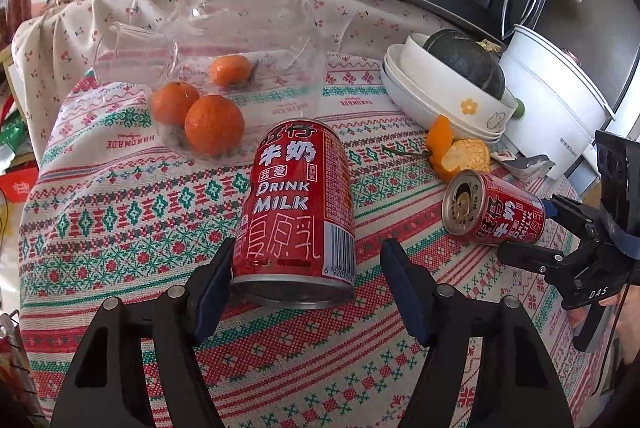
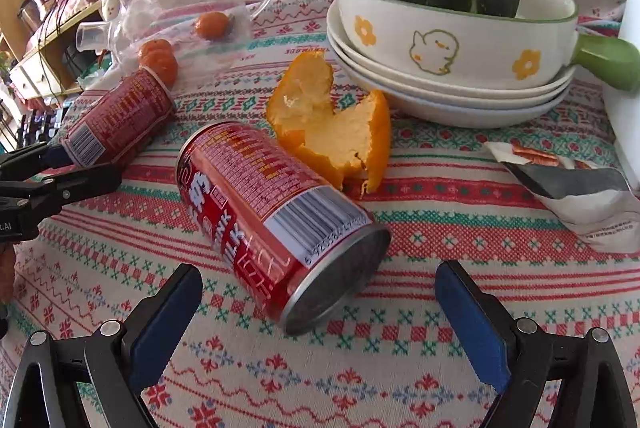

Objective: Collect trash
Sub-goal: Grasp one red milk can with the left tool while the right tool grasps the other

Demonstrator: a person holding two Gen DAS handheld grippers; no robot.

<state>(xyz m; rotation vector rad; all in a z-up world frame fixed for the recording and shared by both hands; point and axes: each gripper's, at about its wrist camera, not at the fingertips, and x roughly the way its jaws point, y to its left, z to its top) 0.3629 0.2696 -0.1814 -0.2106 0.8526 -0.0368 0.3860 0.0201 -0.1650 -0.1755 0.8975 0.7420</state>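
**Both grippers lined up on the two milk cans, neither one grasped yet**

I am at the reaching step. My left gripper is spread wide, its blue pads either side of the base of the near milk can, which lies on its side on the patterned counter cloth. The left pad looks to be right at the can's wall, the right pad stands clear of it; nothing is clamped.

My right gripper is just as wide open and holds nothing. The second milk can lies on its side in front of it, base toward me and skewed to the fingers' line, with the opened top pointing away.

More trash sits behind: the orange peel just beyond that can, and a torn foil wrapper off to the right, near the stacked dishes.

Next, I judge, each gripper has to push further along its can so the pads bear on the cylinder's middle, then close. The round walls may roll away, especially the skewed right-hand one, so I would turn my wrist to square up first. The whole mandarins are not trash.
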